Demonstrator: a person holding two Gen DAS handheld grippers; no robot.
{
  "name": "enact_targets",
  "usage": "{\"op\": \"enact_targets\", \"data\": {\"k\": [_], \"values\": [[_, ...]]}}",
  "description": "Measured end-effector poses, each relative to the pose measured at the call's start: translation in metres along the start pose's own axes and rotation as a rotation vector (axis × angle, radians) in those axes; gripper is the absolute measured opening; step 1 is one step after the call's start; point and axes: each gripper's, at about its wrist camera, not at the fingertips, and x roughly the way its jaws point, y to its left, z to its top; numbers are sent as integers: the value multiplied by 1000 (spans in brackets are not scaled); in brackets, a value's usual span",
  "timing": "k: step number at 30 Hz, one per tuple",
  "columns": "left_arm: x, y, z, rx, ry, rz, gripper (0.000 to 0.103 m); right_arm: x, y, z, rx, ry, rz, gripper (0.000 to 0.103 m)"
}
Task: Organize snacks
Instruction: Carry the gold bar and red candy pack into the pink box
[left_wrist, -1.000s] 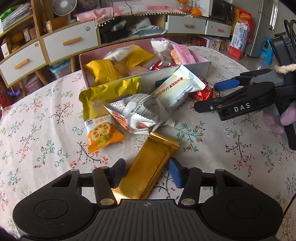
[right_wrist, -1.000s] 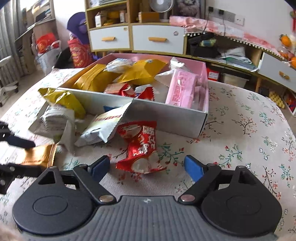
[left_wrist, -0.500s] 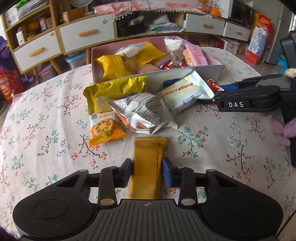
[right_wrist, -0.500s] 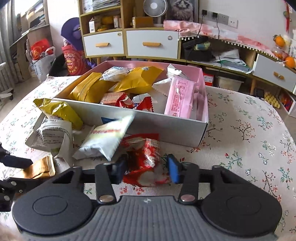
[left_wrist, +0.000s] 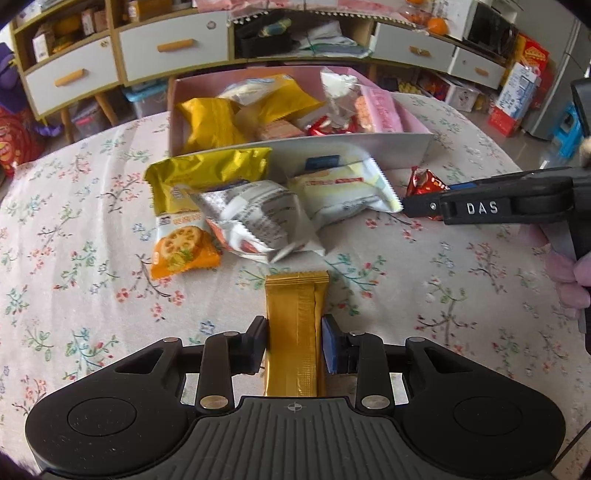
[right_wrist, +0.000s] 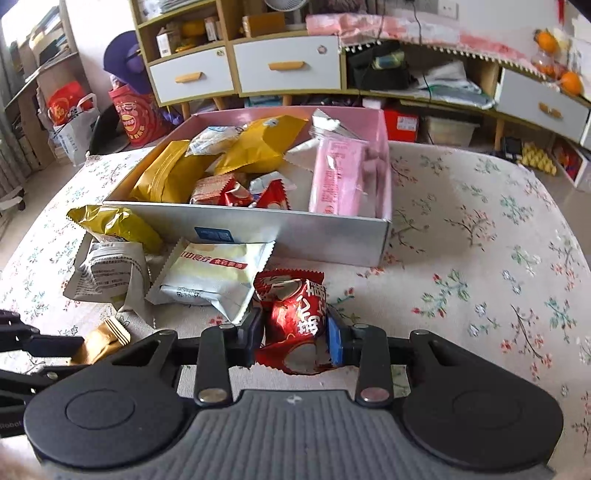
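Both fingers clamp snacks, left (left_wrist: 293, 341) gold bar (left_wrist: 295, 325), right (right_wrist: 293, 334) red packet (right_wrist: 295, 314), beside box (right_wrist: 295, 236).

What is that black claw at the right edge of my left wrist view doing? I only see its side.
Observer: That is the right gripper. It is shut on a crumpled red packet, with one finger on each side.
Operator: Is that packet inside the box?
Observer: No. It sits in front of the box, outside its grey front wall, with its left edge against a white packet.
Operator: Does the red packet have any writing on it?
Observer: Yes, large white characters run across the wrapper, facing the right wrist camera.
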Motion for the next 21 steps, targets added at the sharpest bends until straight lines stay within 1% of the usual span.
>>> {"op": "enact_targets", "data": {"k": [6,9,12,18,21], "values": [[-15,-5,7,-36,-2,-80,29,-8,-10,4,102,44,22,32],[-24,-13,15,-22,-18,-99,29,-14,-13,7,123,36,42,32],[-34,-18,26,-10,-50,-109,29,-21,-19,10,161,10,65,32],[-47,-14,57,-18,-121,-89,29,-30,-28,21,247,-54,137,32],[-45,-8,74,-27,-146,-69,29,-29,-26,27,238,-81,154,32]]}}
